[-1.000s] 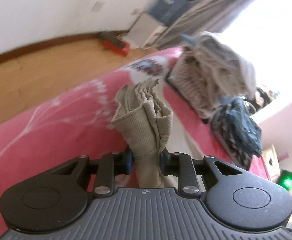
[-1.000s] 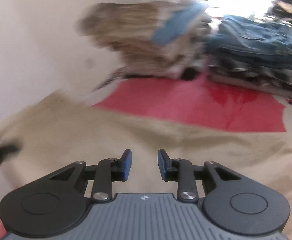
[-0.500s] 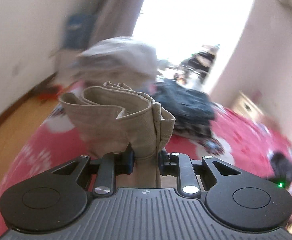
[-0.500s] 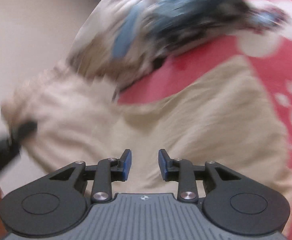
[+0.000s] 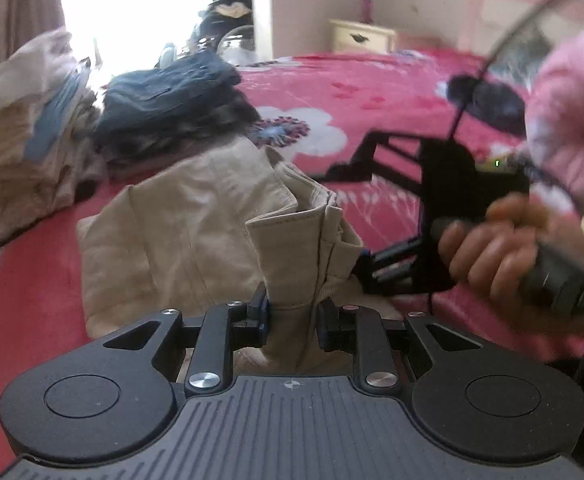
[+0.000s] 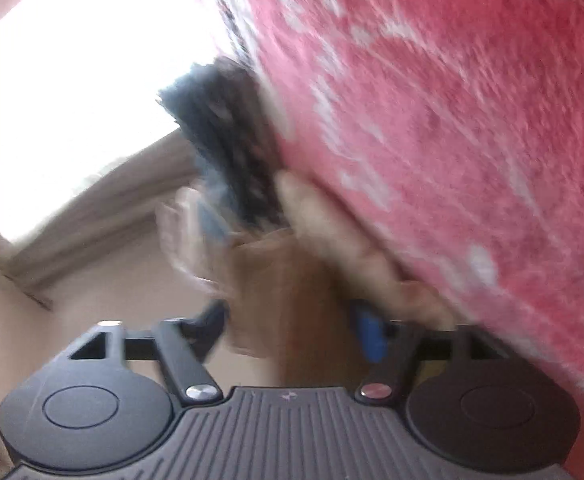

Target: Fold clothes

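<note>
A beige garment [image 5: 196, 216] lies bunched on the red floral bedspread [image 5: 364, 92]. My left gripper [image 5: 292, 312] is shut on a folded edge of it, and the cloth stands up between the fingers. The right gripper shows in the left wrist view at the garment's right edge, held by a hand [image 5: 492, 244]. In the blurred, tilted right wrist view my right gripper [image 6: 292, 328] is open, with beige cloth [image 6: 276, 280] between the spread fingers, against the bedspread [image 6: 452, 120].
A pile of light folded clothes [image 5: 24, 120] and a stack of dark blue clothes [image 5: 172, 96] sit at the far left of the bed. A cream nightstand [image 5: 362, 36] stands by the far wall. A bright window is behind the piles.
My left gripper has swung right with the beige garment still in it. My right gripper has tilted, dropped to the garment's edge and opened wider around the cloth.
</note>
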The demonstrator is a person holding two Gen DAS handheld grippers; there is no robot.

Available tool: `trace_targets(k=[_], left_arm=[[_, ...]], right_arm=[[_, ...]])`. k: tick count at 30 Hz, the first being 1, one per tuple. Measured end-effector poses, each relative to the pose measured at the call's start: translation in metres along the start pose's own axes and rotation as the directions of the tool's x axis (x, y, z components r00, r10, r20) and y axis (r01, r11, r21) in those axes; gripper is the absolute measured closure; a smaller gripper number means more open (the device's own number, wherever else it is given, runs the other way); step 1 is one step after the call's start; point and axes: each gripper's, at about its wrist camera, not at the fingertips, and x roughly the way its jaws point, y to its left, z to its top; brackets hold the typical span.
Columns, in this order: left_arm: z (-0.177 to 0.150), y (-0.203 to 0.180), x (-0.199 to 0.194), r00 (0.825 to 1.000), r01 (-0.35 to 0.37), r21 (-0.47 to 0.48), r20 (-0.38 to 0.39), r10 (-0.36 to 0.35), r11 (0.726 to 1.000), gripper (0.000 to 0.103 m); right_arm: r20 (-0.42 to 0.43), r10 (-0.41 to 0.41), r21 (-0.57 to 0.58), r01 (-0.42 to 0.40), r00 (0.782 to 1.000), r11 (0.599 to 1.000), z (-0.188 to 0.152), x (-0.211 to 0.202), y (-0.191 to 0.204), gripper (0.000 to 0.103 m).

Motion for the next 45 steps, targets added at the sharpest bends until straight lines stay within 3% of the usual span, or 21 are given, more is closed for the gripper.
trace_targets(k=[2,7,8,10,11,14,17,18,19,21,22,24,27,30,32,37,39,40,41,42,45], left_arm=[[0.000,0.000,0.004,1.000,-0.003,0.016,-0.018,0.003,1.000,0.082],[-0.010,-0.009,0.005,1.000,-0.016,0.172,-0.013,0.018,0.985,0.080],[-0.013,-0.011,0.005,1.000,-0.018,0.204,-0.009,0.021,0.979,0.080],[-0.019,-0.019,0.005,1.000,-0.027,0.262,0.002,0.028,0.965,0.080],[-0.022,-0.021,0.005,0.999,-0.032,0.286,0.010,0.031,0.958,0.080],[-0.026,-0.032,0.000,0.995,-0.087,0.374,0.067,0.067,0.923,0.081],[-0.025,-0.037,-0.002,0.989,-0.133,0.394,0.107,0.098,0.910,0.081],[-0.024,-0.037,0.001,0.991,-0.122,0.382,0.090,0.095,0.916,0.080],[-0.025,-0.038,0.005,0.994,-0.104,0.375,0.062,0.087,0.921,0.077],[-0.027,-0.040,0.015,0.998,-0.066,0.367,0.003,0.070,0.928,0.074],[-0.027,-0.040,0.017,0.998,-0.043,0.360,-0.022,0.055,0.932,0.071],[-0.025,-0.039,0.013,0.999,-0.020,0.344,-0.037,0.035,0.939,0.065],[-0.019,-0.026,-0.001,0.998,0.015,0.266,-0.057,0.001,0.964,0.064],[-0.014,-0.004,-0.016,0.997,0.032,0.132,-0.077,-0.022,0.991,0.063],[-0.011,0.011,-0.024,0.998,0.005,0.061,-0.070,0.000,0.998,0.062],[-0.010,0.047,-0.021,0.992,-0.109,-0.083,-0.080,0.102,0.991,0.061],[-0.011,0.059,-0.013,0.988,-0.128,-0.126,-0.098,0.116,0.984,0.061],[-0.012,0.063,-0.009,0.988,-0.132,-0.134,-0.104,0.118,0.982,0.061],[-0.013,0.066,-0.006,0.988,-0.126,-0.138,-0.107,0.112,0.982,0.061],[-0.014,0.068,-0.004,0.989,-0.121,-0.144,-0.107,0.106,0.982,0.060],[-0.020,0.071,-0.001,0.990,-0.103,-0.163,-0.109,0.086,0.981,0.060]], right_arm=[[-0.014,-0.018,-0.026,0.018,1.000,0.999,0.007,0.006,0.008,0.010],[-0.092,-0.249,-0.267,0.217,0.964,0.939,0.014,0.049,0.050,0.013],[-0.097,-0.303,-0.339,0.255,0.948,0.906,0.011,0.061,0.062,0.020],[-0.092,-0.402,-0.489,0.311,0.911,0.815,0.001,0.084,0.086,0.048],[-0.103,-0.425,-0.566,0.298,0.899,0.768,-0.006,0.095,0.099,0.068],[-0.159,-0.405,-0.712,0.180,0.900,0.679,-0.026,0.100,0.120,0.074],[-0.136,-0.456,-0.745,0.212,0.880,0.632,-0.008,0.098,0.101,0.071],[-0.093,-0.502,-0.700,0.302,0.860,0.647,0.008,0.095,0.083,0.062],[-0.093,-0.513,-0.639,0.344,0.853,0.688,0.023,0.089,0.068,0.066],[-0.137,-0.428,-0.524,0.301,0.893,0.797,0.040,0.073,0.057,0.059],[-0.115,-0.421,-0.533,0.302,0.900,0.791,0.040,0.064,0.064,0.055],[-0.044,-0.429,-0.589,0.324,0.902,0.740,0.033,0.046,0.083,0.038],[0.043,-0.450,-0.673,0.359,0.892,0.647,0.011,0.020,0.113,0.037],[0.001,-0.499,-0.777,0.315,0.867,0.546,-0.020,0.031,0.135,0.037],[-0.028,-0.550,-0.811,0.303,0.835,0.501,-0.040,0.042,0.141,0.038],[0.009,-0.659,-0.805,0.396,0.752,0.441,-0.050,0.058,0.125,0.054],[0.022,-0.684,-0.791,0.431,0.729,0.434,-0.048,0.068,0.116,0.067],[0.040,-0.696,-0.803,0.438,0.717,0.405,-0.050,0.073,0.114,0.071],[0.062,-0.703,-0.814,0.443,0.708,0.374,-0.054,0.075,0.115,0.085],[0.074,-0.703,-0.818,0.446,0.707,0.362,-0.059,0.075,0.118,0.092],[0.058,-0.654,-0.847,0.384,0.755,0.368,-0.084,0.064,0.137,0.094]])
